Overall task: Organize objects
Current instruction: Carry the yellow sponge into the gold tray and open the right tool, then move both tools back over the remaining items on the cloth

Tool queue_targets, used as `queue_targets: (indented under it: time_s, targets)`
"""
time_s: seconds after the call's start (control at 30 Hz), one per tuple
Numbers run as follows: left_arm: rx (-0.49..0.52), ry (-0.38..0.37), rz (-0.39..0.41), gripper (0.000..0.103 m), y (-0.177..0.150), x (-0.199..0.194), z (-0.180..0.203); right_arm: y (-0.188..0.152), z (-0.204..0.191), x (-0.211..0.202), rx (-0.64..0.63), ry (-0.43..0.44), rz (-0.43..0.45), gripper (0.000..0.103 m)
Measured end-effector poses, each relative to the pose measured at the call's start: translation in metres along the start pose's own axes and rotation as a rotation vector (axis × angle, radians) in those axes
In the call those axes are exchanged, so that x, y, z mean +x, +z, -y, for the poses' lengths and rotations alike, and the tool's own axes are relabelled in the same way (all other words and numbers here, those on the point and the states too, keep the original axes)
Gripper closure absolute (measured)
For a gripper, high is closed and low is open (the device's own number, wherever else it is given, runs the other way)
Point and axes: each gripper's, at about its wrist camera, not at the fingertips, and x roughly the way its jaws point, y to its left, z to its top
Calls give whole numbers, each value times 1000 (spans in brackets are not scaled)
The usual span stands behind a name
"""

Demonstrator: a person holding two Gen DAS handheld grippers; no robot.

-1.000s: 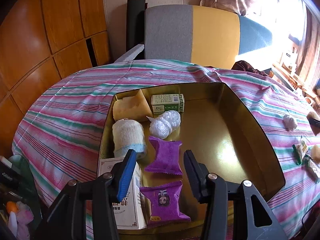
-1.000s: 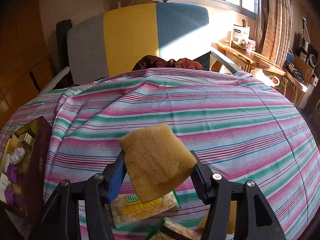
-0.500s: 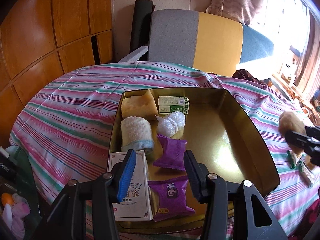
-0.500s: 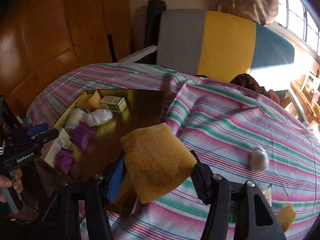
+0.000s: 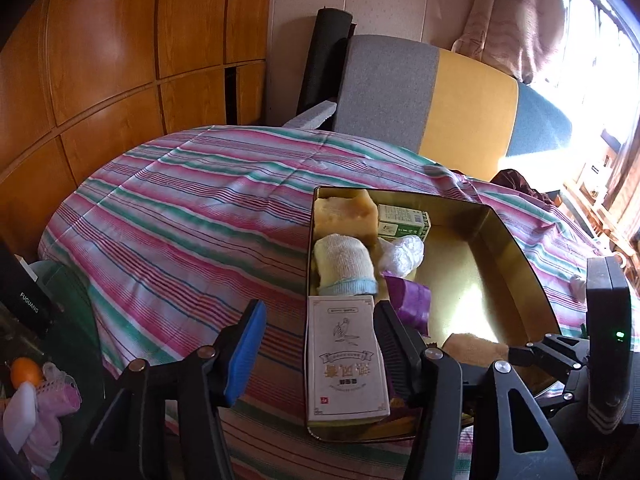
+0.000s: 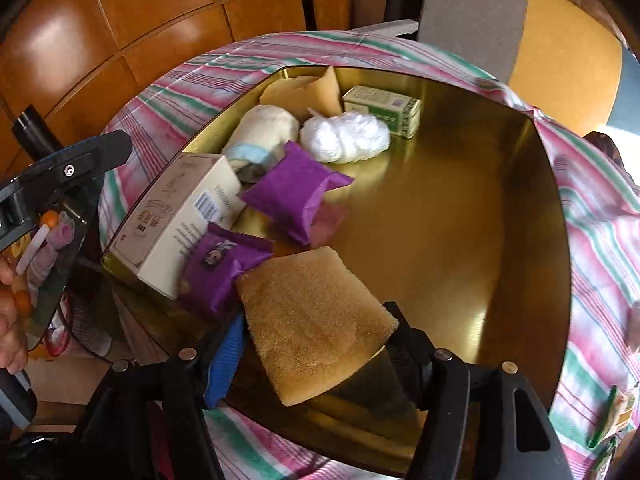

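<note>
My right gripper (image 6: 316, 344) is shut on a tan sponge (image 6: 312, 320) and holds it over the near part of the gold tin (image 6: 460, 200), beside a purple snack packet (image 6: 220, 268). The tin also holds a white box (image 6: 176, 220), a second purple packet (image 6: 296, 196), a rolled sock (image 6: 260, 132), a white wad (image 6: 344, 138), a green box (image 6: 382, 110) and a yellow sponge (image 6: 316, 92). My left gripper (image 5: 320, 344) is open and empty at the tin's near left corner (image 5: 310, 240), above the white box (image 5: 344, 356). The tan sponge shows there too (image 5: 472, 346).
The tin sits on a table with a striped cloth (image 5: 192, 216). A grey, yellow and blue chair (image 5: 428, 96) stands behind it. Loose items lie on the cloth at the right (image 6: 616, 412). A shelf with clutter (image 5: 32, 376) is at the lower left.
My right gripper has carried the tan sponge left from the open cloth to over the tin. My left gripper has shifted left, off the tin's middle to its left edge.
</note>
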Motion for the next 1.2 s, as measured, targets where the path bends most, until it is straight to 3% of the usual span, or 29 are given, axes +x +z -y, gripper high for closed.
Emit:
queue_targets:
  time_s: [0.17,0.33,0.73,1.2]
  targets:
    - [-10,5,-6,43,-4,1,-4,-3,2,0,43,24,3,32]
    - [1,1,5,39,-4,-2,1,-3,8,-14,76,19,46,20]
    - [58,-21,30,31,-4,-16,20,-11,27,-51,128,4,131,19]
    - [155,-78,9,24,-8,-18,63,-75,126,-123,300,-179,172,19]
